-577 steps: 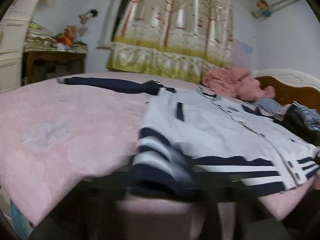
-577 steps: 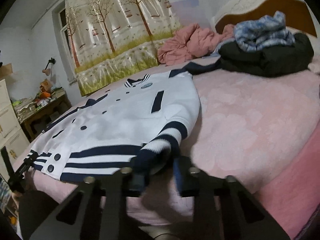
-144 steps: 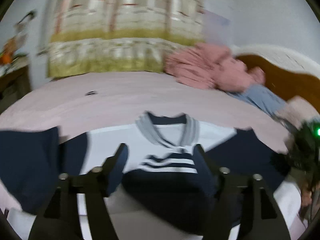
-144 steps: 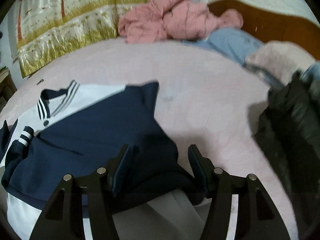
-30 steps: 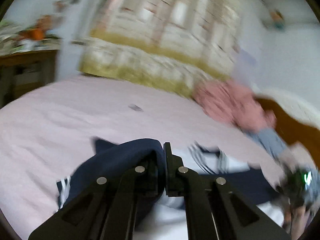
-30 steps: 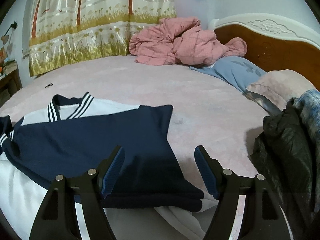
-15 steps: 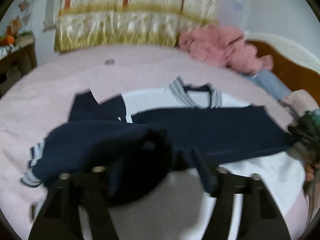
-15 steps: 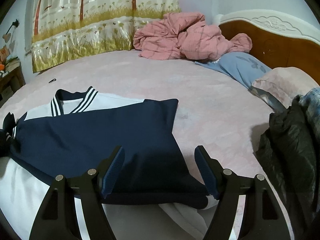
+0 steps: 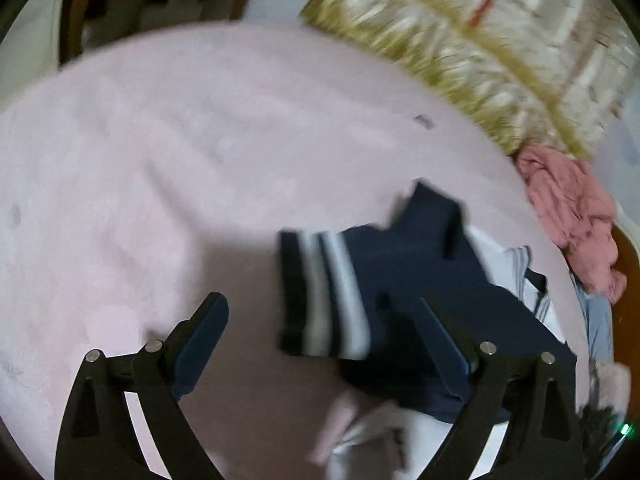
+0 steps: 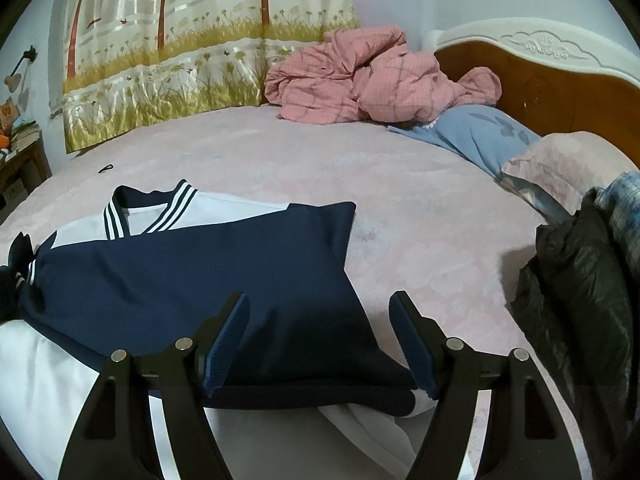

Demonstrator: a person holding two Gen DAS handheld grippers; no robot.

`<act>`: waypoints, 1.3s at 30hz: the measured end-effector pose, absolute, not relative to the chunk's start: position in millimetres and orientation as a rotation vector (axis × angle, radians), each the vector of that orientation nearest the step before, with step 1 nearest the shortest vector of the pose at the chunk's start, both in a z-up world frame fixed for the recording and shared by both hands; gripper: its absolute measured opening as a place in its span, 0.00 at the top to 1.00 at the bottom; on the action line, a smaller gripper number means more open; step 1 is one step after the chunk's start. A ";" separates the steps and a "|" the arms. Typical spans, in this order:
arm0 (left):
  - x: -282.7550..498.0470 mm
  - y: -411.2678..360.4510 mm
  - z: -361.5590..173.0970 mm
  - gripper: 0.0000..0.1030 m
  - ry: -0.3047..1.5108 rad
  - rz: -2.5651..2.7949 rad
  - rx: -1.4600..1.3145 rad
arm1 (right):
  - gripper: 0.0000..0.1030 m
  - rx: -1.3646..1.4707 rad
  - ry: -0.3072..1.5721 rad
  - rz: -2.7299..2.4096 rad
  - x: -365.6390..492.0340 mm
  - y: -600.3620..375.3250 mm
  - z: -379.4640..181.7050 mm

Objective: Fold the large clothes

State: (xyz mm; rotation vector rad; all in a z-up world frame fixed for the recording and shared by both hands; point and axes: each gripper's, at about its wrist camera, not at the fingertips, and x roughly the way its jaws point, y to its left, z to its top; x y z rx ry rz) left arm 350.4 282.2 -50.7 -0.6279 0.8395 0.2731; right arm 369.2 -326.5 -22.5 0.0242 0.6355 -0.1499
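Observation:
A white and navy jacket (image 10: 192,272) lies on the pink bed, its navy sleeves folded across the white body and its striped collar (image 10: 160,212) toward the curtain. In the left wrist view the striped navy cuff (image 9: 320,292) lies loose on the bed at the jacket's (image 9: 432,312) left side. My left gripper (image 9: 320,344) is open and empty, with the cuff between its spread fingers. My right gripper (image 10: 320,336) is open and empty, just above the folded navy sleeve near the jacket's right edge.
A pink quilt (image 10: 372,76) is heaped by the curtain (image 10: 200,40). A blue pillow (image 10: 476,132) and a pink pillow (image 10: 568,164) lie by the wooden headboard (image 10: 560,80). A dark coat (image 10: 580,280) is piled at the right. A desk (image 9: 152,0) stands beyond the bed's left edge.
My left gripper opened, let go of the navy sleeve, and swung left over the cuff. My right gripper stayed open and nearly still.

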 end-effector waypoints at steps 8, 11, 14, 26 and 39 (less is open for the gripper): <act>356.8 282.4 -69.8 0.35 0.896 0.059 -0.841 | 0.28 -0.032 0.626 -0.172 369.1 -317.2 -23.7; 357.2 278.3 -68.0 0.81 0.888 0.058 -0.840 | 0.28 -0.013 0.630 -0.164 368.9 -317.5 -23.4; 349.8 267.7 -46.7 0.86 0.775 0.106 -0.742 | 0.28 0.009 0.632 -0.160 368.2 -319.4 -21.8; 338.8 66.1 103.2 0.88 0.378 -0.235 -0.279 | 0.28 0.048 0.612 -0.144 364.5 -328.7 -14.7; 362.3 -88.2 43.7 0.34 0.499 -0.381 0.029 | 0.28 0.137 0.626 -0.110 367.1 -347.5 -14.3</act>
